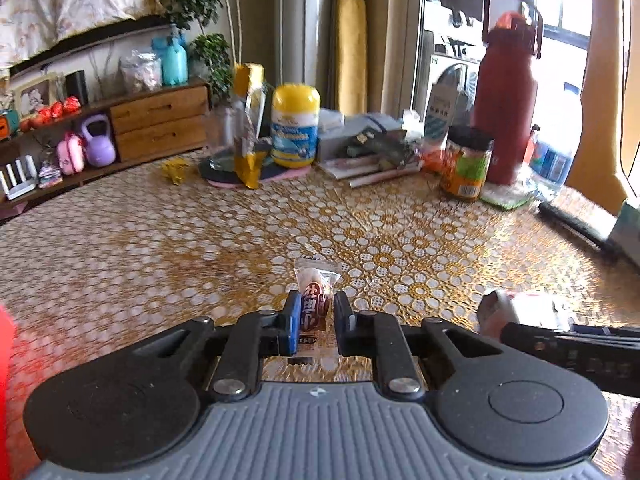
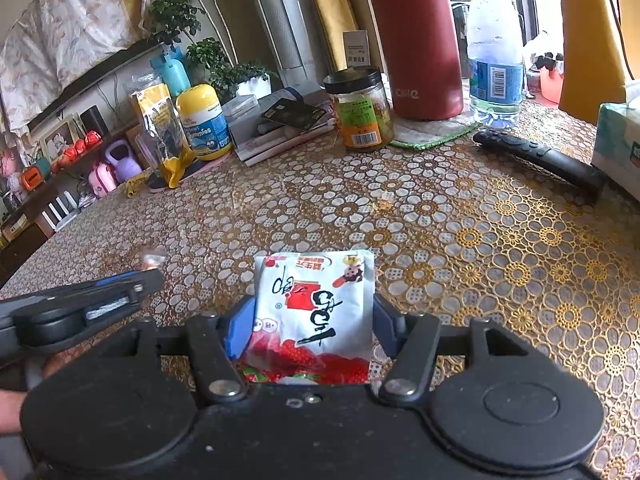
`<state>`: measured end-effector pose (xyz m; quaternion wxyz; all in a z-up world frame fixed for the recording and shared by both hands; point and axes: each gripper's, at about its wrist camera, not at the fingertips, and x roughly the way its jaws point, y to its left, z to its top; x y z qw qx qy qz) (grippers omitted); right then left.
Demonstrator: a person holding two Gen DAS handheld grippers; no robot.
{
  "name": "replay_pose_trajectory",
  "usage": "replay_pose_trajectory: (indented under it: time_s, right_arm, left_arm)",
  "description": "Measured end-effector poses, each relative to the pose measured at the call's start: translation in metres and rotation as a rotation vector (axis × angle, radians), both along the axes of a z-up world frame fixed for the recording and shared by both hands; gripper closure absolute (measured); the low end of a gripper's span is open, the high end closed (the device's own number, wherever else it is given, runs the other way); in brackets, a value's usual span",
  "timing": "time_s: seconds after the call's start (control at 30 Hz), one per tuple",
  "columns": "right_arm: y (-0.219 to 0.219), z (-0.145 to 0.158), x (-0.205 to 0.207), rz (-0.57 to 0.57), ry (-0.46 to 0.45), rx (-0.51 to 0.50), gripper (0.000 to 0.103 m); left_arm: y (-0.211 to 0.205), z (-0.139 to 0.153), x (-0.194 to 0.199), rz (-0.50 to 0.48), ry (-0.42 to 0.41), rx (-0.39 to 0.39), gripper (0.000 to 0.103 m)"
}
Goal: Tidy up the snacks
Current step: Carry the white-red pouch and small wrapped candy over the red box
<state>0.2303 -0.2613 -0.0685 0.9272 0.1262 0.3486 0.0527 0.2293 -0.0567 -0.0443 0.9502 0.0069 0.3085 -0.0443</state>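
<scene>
Behind the left gripper (image 1: 317,322) fingers, the small snack's (image 1: 314,300) lower end hides.

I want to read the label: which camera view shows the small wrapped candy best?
The left wrist view: the small wrapped candy sits centred between the left gripper. The right wrist view shows only its blurred tip.

yellow-lidded tub (image 2: 205,124): "Gummies" | red flask (image 2: 416,36): perhaps "cille"
</scene>
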Motion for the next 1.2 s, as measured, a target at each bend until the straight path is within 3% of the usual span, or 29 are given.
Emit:
replay_pose_trajectory:
  time_s: [0.3,0.6,1.2]
  right_arm:
    - [0.017,0.010,-0.038,0.032,0.000,0.012,0.044]
    - [0.055,0.035,-0.089,0.134,-0.055,0.009,0.044]
    - [0.148,0.102,-0.156,0.395,-0.221,-0.012,0.044]
  left_arm:
    - [0.034,0.041,-0.088,0.074,-0.020,-0.051,0.086]
    - [0.086,0.061,-0.172,0.184,-0.070,-0.087,0.086]
    - [0.164,0.093,-0.250,0.357,-0.205,-0.112,0.086]
